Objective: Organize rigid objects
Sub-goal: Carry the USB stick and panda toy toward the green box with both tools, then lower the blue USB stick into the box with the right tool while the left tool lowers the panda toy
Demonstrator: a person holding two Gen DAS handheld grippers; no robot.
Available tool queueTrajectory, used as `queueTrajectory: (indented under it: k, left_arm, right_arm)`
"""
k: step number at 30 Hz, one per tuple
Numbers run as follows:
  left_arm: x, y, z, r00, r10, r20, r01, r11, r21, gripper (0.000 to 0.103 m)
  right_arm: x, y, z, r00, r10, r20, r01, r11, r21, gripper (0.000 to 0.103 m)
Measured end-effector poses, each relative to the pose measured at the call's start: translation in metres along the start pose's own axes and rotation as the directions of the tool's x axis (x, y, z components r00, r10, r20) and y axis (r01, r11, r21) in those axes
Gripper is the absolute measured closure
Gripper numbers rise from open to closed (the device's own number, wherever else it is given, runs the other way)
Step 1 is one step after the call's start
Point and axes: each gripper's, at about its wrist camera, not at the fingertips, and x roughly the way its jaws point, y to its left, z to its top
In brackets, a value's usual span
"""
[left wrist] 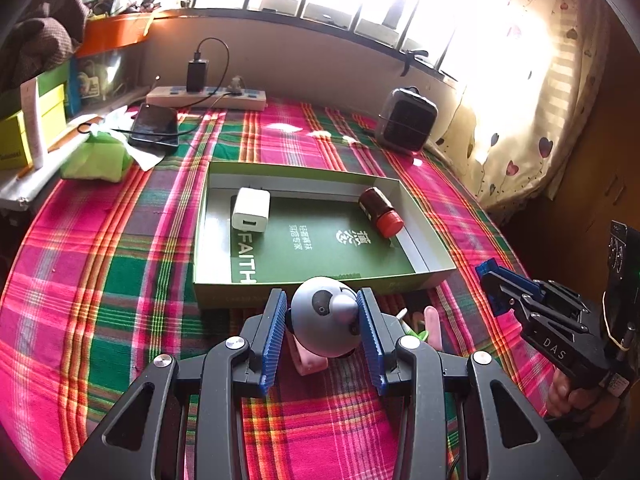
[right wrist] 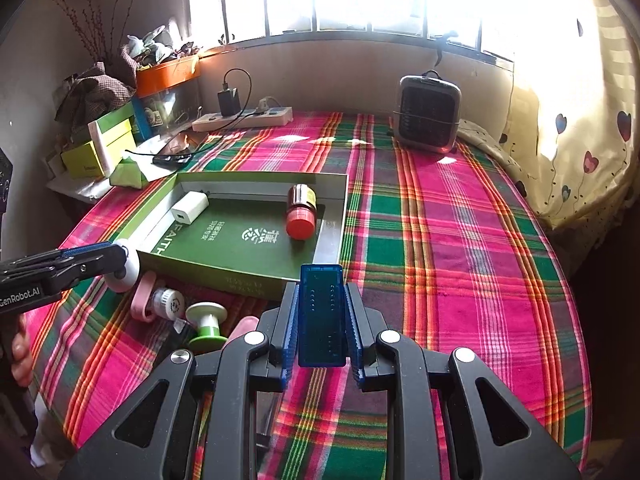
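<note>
A shallow green box (left wrist: 412, 280) (right wrist: 240, 276) lies on the plaid cloth, holding a white charger (left wrist: 251, 210) (right wrist: 190, 207) and a brown bottle with a red cap (left wrist: 381, 212) (right wrist: 301, 211). My left gripper (left wrist: 323, 300) is shut on a round grey panda-face toy (left wrist: 326, 322), held just in front of the box's near wall; the right wrist view shows it as a white ball (right wrist: 126, 266). My right gripper (right wrist: 322, 292) is shut on a translucent blue plastic case (right wrist: 322, 316), right of the box's near corner. Loose pink and white-green pieces (right wrist: 206, 320) lie before the box.
A small heater (left wrist: 406, 118) (right wrist: 428, 110) stands at the back right. A power strip (left wrist: 206, 98) (right wrist: 244, 118), a phone (left wrist: 155, 124), a green wrapped packet (left wrist: 96, 158) and stacked boxes (left wrist: 24, 128) crowd the back left. A curtain (right wrist: 580, 120) hangs at the right.
</note>
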Motion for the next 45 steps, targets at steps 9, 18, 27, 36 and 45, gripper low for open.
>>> queueTrajectory:
  k: [9, 18, 27, 36, 45]
  left_arm:
    - [0.015, 0.012, 0.022, 1.0, 0.01, 0.004, -0.01, 1.0, -0.008, 0.068]
    - [0.032, 0.017, 0.038, 1.0, 0.02, -0.001, -0.02, 1.0, -0.003, 0.068]
    - [0.049, 0.02, 0.045, 0.999, 0.036, -0.016, -0.036, 0.999, 0.006, 0.068]
    - [0.066, 0.025, 0.047, 0.998, 0.044, -0.039, -0.044, 0.999, 0.002, 0.068]
    - [0.08, 0.025, 0.048, 0.997, 0.053, -0.063, -0.052, 0.999, 0.009, 0.068]
  right_arm:
    - [0.024, 0.007, 0.031, 0.998, 0.064, -0.019, -0.065, 0.998, -0.012, 0.08]
    - [0.055, 0.024, 0.061, 0.993, 0.108, -0.044, -0.11, 0.993, -0.052, 0.08]
    - [0.094, 0.037, 0.079, 0.985, 0.139, -0.103, -0.147, 0.986, -0.074, 0.08]
    - [0.13, 0.04, 0.085, 0.973, 0.159, -0.169, -0.172, 0.983, -0.064, 0.08]
    - [0.149, 0.045, 0.086, 0.968, 0.155, -0.198, -0.173, 0.982, -0.076, 0.08]
